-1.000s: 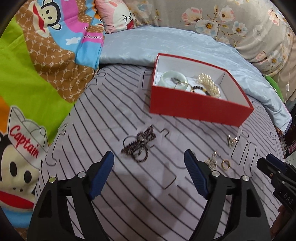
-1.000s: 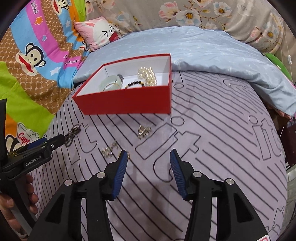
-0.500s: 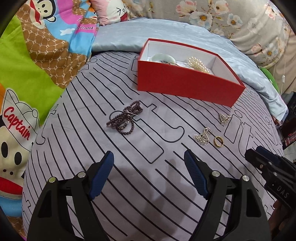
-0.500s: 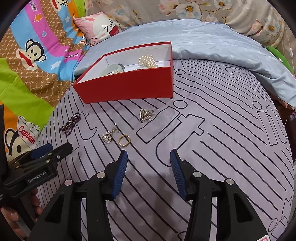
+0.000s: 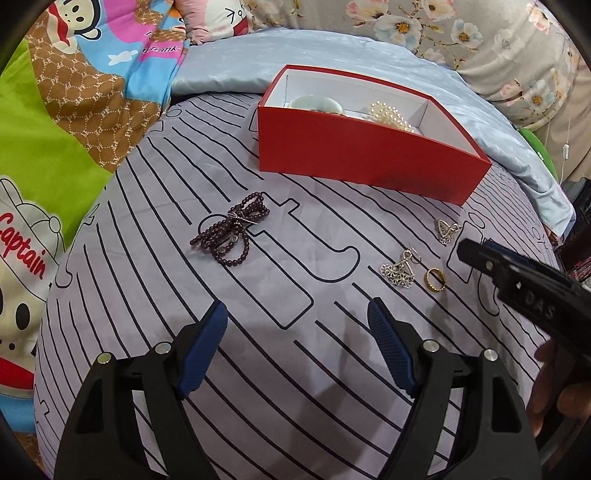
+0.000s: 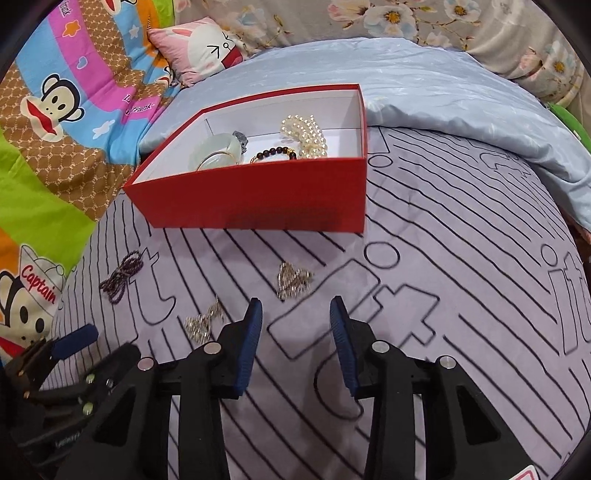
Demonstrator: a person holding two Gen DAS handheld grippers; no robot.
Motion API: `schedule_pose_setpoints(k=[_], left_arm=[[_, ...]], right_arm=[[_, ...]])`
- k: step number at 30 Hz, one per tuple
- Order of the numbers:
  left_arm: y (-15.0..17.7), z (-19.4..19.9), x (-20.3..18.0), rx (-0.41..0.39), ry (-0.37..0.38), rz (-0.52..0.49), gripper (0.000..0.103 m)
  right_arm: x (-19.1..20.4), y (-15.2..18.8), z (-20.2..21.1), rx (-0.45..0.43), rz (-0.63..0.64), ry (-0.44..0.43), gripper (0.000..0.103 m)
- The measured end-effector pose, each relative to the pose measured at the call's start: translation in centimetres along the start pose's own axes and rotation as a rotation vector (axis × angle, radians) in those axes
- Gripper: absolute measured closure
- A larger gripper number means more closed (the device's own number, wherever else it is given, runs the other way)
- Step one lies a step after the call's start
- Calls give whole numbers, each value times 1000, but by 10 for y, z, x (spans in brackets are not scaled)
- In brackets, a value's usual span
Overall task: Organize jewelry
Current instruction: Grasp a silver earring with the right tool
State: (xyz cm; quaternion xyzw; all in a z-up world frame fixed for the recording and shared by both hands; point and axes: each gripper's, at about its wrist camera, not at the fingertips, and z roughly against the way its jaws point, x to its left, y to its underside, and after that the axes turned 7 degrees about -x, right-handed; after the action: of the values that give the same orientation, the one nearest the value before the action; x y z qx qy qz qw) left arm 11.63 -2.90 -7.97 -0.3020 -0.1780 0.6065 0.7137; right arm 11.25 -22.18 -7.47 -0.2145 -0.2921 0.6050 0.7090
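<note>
A red box (image 5: 362, 162) (image 6: 258, 206) with a white inside sits on the grey striped bedspread; it holds a pale jade bangle (image 6: 216, 149), a pearl strand (image 6: 306, 134) and a dark bead bracelet (image 6: 275, 152). On the cloth lie a purple bead bracelet (image 5: 231, 232) (image 6: 120, 275), two silver filigree earrings (image 5: 399, 271) (image 5: 445, 229) (image 6: 291, 278) and a gold ring (image 5: 434, 279). My left gripper (image 5: 297, 325) is open and empty, below the beads. My right gripper (image 6: 295, 321) is open and empty, just below one earring; the other earring (image 6: 203, 321) lies to its left.
A pale blue quilt (image 6: 443, 92) lies behind the box. A cartoon monkey blanket (image 5: 74, 110) covers the left side, with a pink rabbit pillow (image 6: 199, 48) and a floral cushion (image 5: 461, 33) at the back. The bed edge drops off at the right (image 5: 569, 236).
Both grippers have moved forward and lower toward the jewelry. The right gripper now covers the gold ring in its own view and stands close below an earring. Both stay open.
</note>
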Motion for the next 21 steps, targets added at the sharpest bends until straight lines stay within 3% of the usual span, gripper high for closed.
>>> schedule_pose_setpoints(k=[7, 11, 21], left_arm=[[-3, -5, 1, 2, -9, -2, 27], [-5, -7, 1, -2, -7, -1, 27], [-8, -10, 0, 1, -2, 0, 27]], right_arm=[[-1, -11, -18, 9, 0, 4, 67], [-1, -11, -24, 22, 0, 4, 79], [-3, -6, -22, 18, -6, -2, 85]])
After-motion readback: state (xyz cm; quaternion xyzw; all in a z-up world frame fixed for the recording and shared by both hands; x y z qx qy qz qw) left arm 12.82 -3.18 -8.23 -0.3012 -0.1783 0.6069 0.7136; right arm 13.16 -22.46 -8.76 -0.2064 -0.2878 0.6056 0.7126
